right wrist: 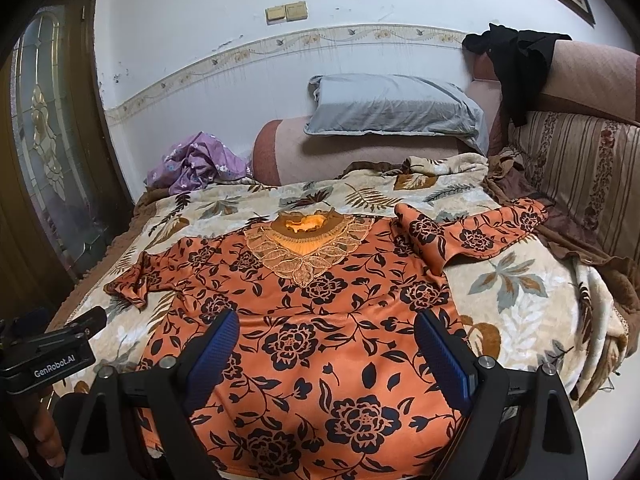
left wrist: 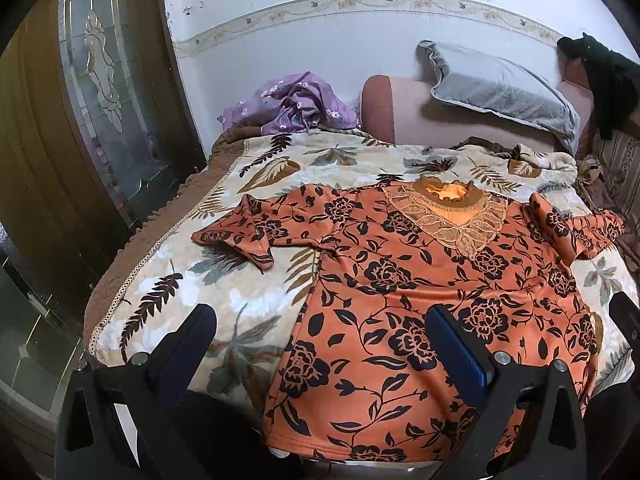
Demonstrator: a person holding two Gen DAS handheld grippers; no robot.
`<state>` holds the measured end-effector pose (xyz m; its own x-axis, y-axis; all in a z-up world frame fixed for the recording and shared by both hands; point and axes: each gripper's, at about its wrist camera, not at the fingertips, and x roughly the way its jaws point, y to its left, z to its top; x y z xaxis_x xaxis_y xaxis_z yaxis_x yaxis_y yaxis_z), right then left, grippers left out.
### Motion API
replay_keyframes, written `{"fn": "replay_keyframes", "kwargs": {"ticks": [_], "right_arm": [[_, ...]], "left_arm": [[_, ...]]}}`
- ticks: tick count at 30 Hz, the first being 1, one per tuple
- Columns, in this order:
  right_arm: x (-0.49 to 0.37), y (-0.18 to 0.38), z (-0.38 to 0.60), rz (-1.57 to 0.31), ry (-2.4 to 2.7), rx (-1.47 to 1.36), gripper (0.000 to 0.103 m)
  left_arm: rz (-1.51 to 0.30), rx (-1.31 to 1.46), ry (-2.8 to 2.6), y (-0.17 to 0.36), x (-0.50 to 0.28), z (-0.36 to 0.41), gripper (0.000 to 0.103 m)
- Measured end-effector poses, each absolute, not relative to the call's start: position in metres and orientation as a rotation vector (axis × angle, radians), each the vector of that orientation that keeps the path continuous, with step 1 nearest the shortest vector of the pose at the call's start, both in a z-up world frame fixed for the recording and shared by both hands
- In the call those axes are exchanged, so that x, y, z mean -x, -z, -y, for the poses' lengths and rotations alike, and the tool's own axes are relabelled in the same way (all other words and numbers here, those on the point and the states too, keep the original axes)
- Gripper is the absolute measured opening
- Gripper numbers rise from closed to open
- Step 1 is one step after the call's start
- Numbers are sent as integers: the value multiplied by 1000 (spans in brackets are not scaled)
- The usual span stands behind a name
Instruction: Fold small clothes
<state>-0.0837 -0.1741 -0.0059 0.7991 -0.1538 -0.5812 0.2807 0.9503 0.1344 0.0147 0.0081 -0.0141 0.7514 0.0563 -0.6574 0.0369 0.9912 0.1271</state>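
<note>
Bed blanket (left wrist: 248,292) bunches easily: both open, empty tongs (left wrist: 320,344) (right wrist: 326,354) could perhaps snag it beneath the orange top (right wrist: 320,328).

Right claw (right wrist: 326,344) agape above orange floral top (right wrist: 320,320) (flat on blanket (right wrist: 520,300)).

The left gripper (left wrist: 320,344) has a black frame with two wedge-shaped arms, each pierced by a triangular cutout. A round silver screw sits on top of each arm just behind the fingers (left wrist: 460,352), which carry ribbed blue pads on their inner faces. Seen from the right wrist view, its black housing bears white lettering reading "GenRobot.AI", well to the side of the screws. The right gripper (right wrist: 326,354) is built alike: black arms with triangular cutouts, silver screws behind the fingers (right wrist: 442,360), and bright blue ribbed pads along their inner faces.
</note>
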Motion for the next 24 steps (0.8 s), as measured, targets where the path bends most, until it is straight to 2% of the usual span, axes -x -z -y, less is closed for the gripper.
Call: {"fn": "replay_keyframes", "kwargs": {"ticks": [24], "right_arm": [[81,6,173,-614,229,-221,91]], "left_arm": [[-723,-138,-2,15,-13,-7,103]]}}
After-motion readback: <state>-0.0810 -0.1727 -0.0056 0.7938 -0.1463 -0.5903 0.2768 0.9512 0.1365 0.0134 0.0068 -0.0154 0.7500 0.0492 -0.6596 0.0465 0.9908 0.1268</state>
